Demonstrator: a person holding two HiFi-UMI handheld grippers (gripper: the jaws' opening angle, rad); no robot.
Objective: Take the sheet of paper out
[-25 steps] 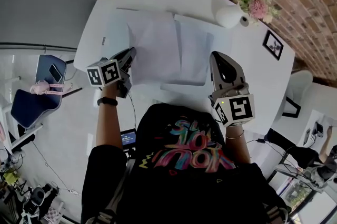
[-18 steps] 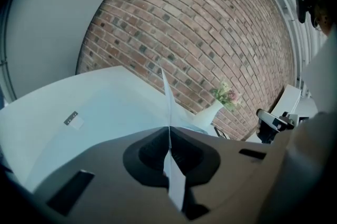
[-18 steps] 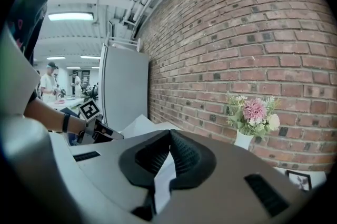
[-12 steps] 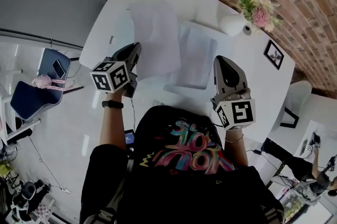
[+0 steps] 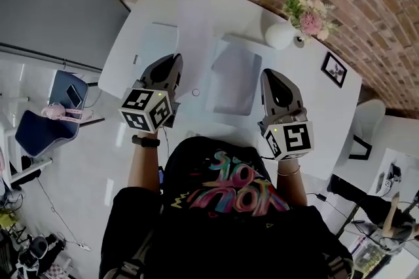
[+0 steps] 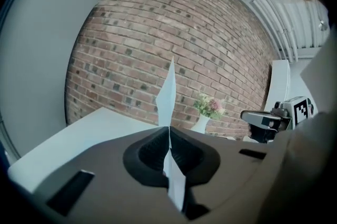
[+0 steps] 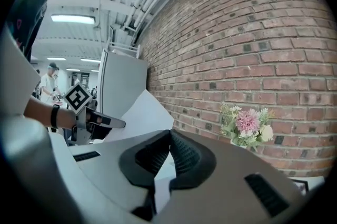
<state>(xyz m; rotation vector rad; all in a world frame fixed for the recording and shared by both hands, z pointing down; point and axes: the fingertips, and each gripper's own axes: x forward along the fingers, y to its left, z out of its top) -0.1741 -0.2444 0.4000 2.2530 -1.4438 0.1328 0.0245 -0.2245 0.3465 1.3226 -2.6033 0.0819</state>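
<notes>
Left gripper view: we see the left gripper (image 6: 169, 132) clamped fully closed on a thin white sheet of paper (image 6: 168, 92). The sheet stands edge-on between the pads and rises above them against the red brick wall (image 6: 158, 23).
Sheet of paper: held in the air off the white table (image 5: 311, 101), over its left half near the front edge.
Right gripper view: the right gripper (image 7: 168, 133) has its jaws together at the tips. A pale strip shows in the gap behind them, and we cannot tell whether that is a pinched edge or only table.
Folder: a pale grey rectangular folder (image 5: 232, 78) lies flat mid-table toward the front edge, just beside the right gripper.
Far right corner: a white vase of pink flowers (image 5: 288, 29).
Done: we judge the sheet out of the folder, or nearly so.
To do: make sure its trailing edge is free, then set it down on the table.
</notes>
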